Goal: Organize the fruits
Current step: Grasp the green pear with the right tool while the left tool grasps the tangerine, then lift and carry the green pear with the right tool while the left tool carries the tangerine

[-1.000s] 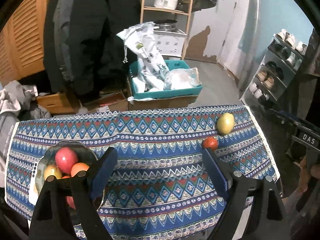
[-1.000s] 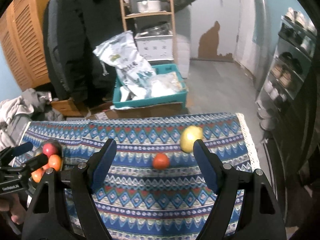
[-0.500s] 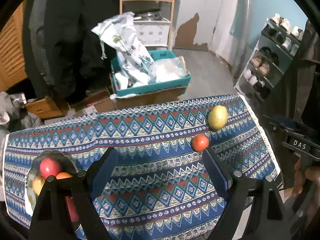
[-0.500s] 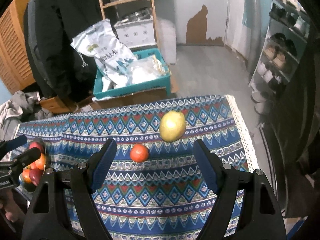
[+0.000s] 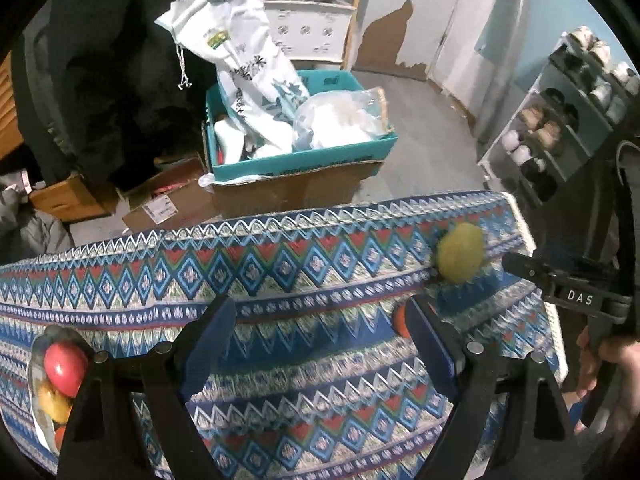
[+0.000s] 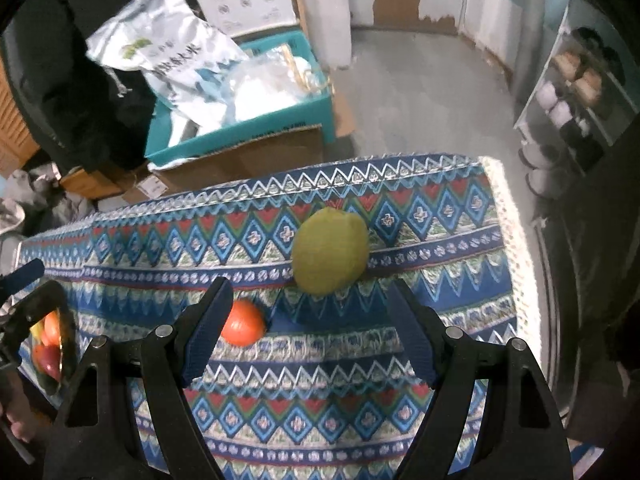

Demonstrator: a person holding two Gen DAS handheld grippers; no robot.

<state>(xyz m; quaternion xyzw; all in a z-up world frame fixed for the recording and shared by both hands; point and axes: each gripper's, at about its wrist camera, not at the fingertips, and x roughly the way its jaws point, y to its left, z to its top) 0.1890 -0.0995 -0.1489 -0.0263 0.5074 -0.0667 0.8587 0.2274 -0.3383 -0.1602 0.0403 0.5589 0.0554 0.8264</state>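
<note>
Most fruit's already in the glass bowl (image 5: 40,344) at the counter's left edge. Yellow-green fruit (image 6: 330,250) & small orange fruit (image 6: 243,322) left near the right edge, w/ both my right hand-held gripper (image 6: 308,328) and left hand-held gripper (image 5: 320,344) spread, empty.

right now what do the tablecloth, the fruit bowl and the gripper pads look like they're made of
Tablecloth: woven fabric, matte; printed zigzag bands and a pale fringed edge.
Bowl: probably clear glass or plastic; glossy rim, and the fruit shows through it. Too blurred to settle.
Pads: blue, matte, likely rubber or soft plastic, on black arms of hard plastic or metal.
</note>
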